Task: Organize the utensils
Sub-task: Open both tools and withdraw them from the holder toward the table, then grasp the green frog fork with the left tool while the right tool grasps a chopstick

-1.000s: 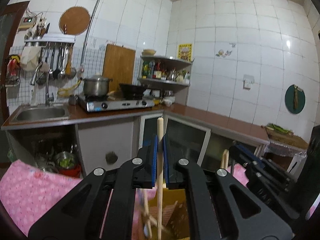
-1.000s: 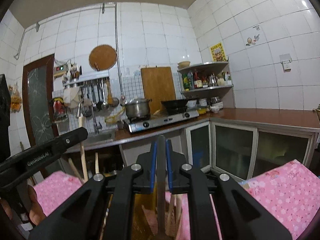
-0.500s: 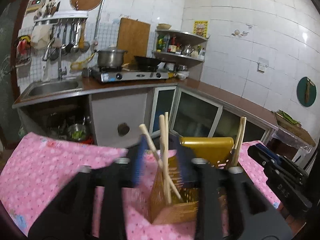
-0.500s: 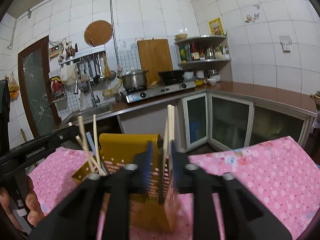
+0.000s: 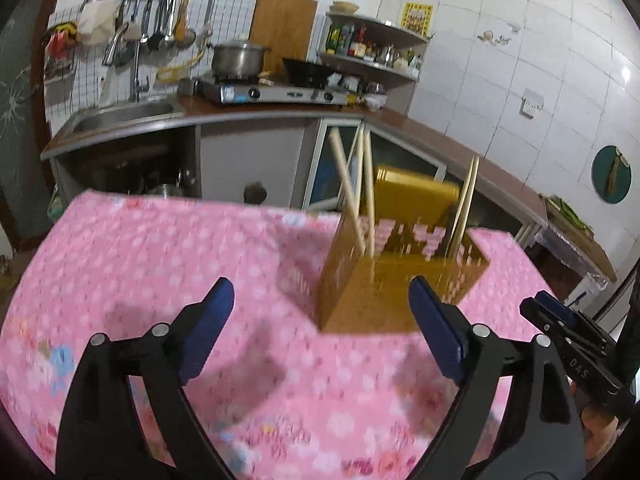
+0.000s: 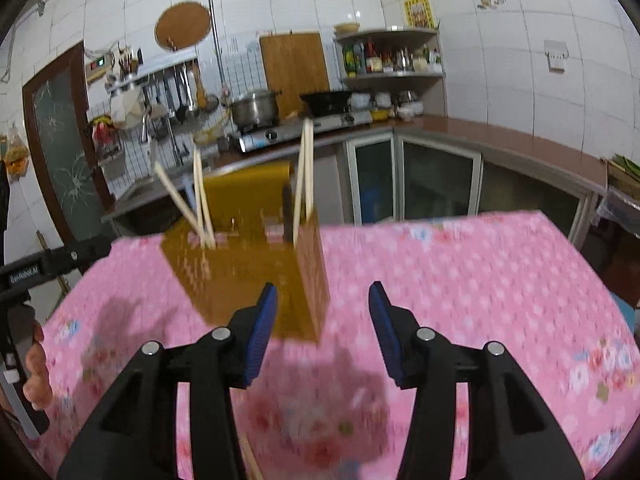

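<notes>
Chopsticks that each of your grippers was clamping a second ago now stand in the yellow utensil holder on the pink floral tabletop, so both drops look done. Your left gripper has just been opening and stands wide with nothing between its pads, short of the holder's near corner. Your right gripper has also just been opening and stands about half spread, empty, just before the holder. Both have pulled back and tilted down from the holder. My guess is the next utensil comes next: the right wrist view alone shows a pale stick, probably another chopstick, lying on the cloth under the right gripper, nearer you than the holder; it is blurred. That view also shows a dark utensil standing in the holder beside the right-hand pair, which the left view does not show. The left view shows the right gripper's tip beside the holder.
</notes>
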`<state>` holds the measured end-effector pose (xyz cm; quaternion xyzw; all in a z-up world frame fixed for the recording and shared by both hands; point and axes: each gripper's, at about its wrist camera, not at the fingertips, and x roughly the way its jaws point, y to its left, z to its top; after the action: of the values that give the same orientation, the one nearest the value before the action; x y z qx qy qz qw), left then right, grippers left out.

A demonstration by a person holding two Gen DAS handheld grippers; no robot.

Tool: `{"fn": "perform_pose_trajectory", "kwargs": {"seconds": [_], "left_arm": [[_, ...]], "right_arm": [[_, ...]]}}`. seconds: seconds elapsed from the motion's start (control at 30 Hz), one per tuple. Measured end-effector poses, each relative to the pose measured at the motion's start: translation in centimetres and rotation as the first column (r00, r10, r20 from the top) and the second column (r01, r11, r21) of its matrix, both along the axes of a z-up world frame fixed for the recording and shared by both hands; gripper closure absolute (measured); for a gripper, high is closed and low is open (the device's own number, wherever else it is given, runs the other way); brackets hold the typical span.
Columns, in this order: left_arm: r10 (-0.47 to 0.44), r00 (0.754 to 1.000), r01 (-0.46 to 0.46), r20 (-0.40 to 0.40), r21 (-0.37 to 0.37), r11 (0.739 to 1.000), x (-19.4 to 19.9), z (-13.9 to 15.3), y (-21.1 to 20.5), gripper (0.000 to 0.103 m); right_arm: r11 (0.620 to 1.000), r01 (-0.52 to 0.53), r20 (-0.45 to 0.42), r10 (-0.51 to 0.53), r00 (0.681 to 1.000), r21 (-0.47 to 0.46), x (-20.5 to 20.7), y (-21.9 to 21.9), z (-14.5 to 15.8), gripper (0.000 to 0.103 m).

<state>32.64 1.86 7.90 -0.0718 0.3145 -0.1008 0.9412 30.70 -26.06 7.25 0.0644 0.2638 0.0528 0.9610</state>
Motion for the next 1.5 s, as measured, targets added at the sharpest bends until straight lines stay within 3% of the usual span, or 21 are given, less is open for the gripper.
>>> {"fn": "perform_pose_trajectory", "kwargs": {"seconds": [0.33, 0.8, 0.97, 1.17, 1.23, 1.33, 1.5], "left_arm": [[-0.005, 0.994, 0.01, -0.112, 0.044, 0.999, -3.1, -5.6, 0.1, 0.011], [-0.024, 0.978, 0.057, -0.206, 0.158, 0.986, -5.9, -9.3, -0.9, 0.006], [-0.016, 0.973, 0.052, -0.229, 0.152, 0.987, -6.1, -10.0, -0.6, 0.006], [-0.021, 0.972, 0.06, -0.234, 0.161, 0.985, -6.4, -10.1, -1.0, 0.006], [-0.026, 0.972, 0.064, -0.234, 0.159, 0.985, -6.5, -10.0, -1.3, 0.006], [-0.036, 0.97, 0.074, -0.241, 0.15, 0.986, -6.7, -9.8, -1.7, 0.006], [-0.077, 0.968, 0.114, -0.238, 0.144, 0.983, -7.4, -9.4, -2.9, 0.006]], "right_arm": [[0.998, -0.041, -0.156, 0.034, 0.987, -0.044, -4.2, 0.9, -6.3, 0.055], [0.989, -0.119, -0.275, 0.091, 0.957, -0.088, -7.2, 2.6, -8.1, 0.057], [0.984, -0.151, -0.319, 0.114, 0.941, -0.096, -7.3, 3.6, -9.5, 0.058], [0.977, -0.172, -0.342, 0.121, 0.932, -0.122, -6.9, 4.3, -10.1, 0.07], [0.976, -0.179, -0.348, 0.125, 0.929, -0.127, -6.6, 4.6, -10.0, 0.085], [0.979, -0.165, -0.35, 0.113, 0.93, -0.121, -6.3, 4.6, -9.5, 0.098], [0.986, -0.13, -0.368, 0.085, 0.926, -0.1, -5.6, 3.3, -9.1, 0.099]]}}
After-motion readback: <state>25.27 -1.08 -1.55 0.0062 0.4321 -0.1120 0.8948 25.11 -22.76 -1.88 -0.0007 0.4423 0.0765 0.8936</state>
